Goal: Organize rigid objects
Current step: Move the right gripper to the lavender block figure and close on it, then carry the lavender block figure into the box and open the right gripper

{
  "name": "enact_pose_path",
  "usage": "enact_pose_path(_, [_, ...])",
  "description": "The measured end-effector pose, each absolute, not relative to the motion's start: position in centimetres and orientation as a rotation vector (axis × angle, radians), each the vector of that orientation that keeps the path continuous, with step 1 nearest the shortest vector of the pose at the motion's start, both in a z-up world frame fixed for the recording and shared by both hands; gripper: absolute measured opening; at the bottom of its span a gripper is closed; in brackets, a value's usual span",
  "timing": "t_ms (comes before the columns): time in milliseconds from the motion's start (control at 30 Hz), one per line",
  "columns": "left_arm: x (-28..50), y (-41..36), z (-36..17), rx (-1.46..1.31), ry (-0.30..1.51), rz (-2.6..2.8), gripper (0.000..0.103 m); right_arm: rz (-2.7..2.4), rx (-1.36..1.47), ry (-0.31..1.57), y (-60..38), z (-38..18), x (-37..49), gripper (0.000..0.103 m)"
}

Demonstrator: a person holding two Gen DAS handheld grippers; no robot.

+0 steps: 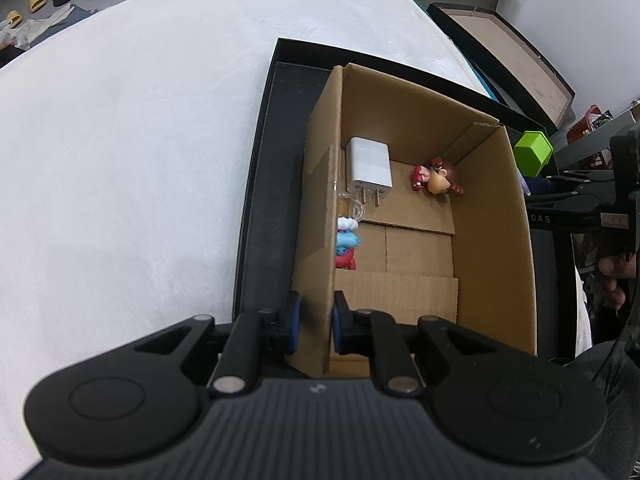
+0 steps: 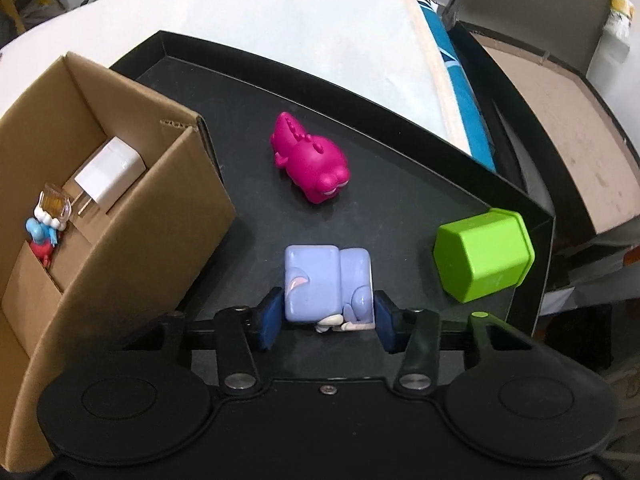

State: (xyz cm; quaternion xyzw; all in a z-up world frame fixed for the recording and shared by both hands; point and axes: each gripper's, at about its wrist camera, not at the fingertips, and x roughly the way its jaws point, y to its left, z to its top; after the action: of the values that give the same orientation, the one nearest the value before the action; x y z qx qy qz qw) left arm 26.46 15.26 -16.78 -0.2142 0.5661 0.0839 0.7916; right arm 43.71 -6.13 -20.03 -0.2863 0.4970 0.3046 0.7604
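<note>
Lavender block toy (image 2: 328,284) sits on black tray (image 2: 400,184), right btwn right gripper (image 2: 326,320) pads, which pinch its sides. Cardboard box (image 2: 132,216) lies to gripper's left. Left gripper (image 1: 316,324) clamps box wall, steadying it.

A white-covered tabletop (image 1: 140,140) carries a shallow black tray (image 2: 400,184); a second black tray (image 2: 560,128) with a brown inside lies beyond its right edge.
</note>
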Motion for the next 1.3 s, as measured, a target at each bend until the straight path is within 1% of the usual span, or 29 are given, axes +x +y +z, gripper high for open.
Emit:
enact_pose_path(500, [26.3,15.3,-16.7,-0.462,1.212,0.183,0.015,0.649,-0.487,1.135,-7.5,-18.0,41.0,0.044])
enact_pose_path(833, [26.3,15.1,-16.6,-0.449,1.212,0.178,0.014,0.616,-0.342,1.145,-8.9,-14.5,39.9,0.044])
enact_pose_path(967, [26.3,15.1,-16.6,-0.450,1.209,0.172,0.015,0.628,-0.289,1.128,-8.9,-12.6,39.4,0.044])
enact_pose_path(1300, [26.1,15.0,-16.5,-0.442,1.209,0.159,0.015,0.674,-0.270,1.057,-7.3,-8.6,38.4,0.044])
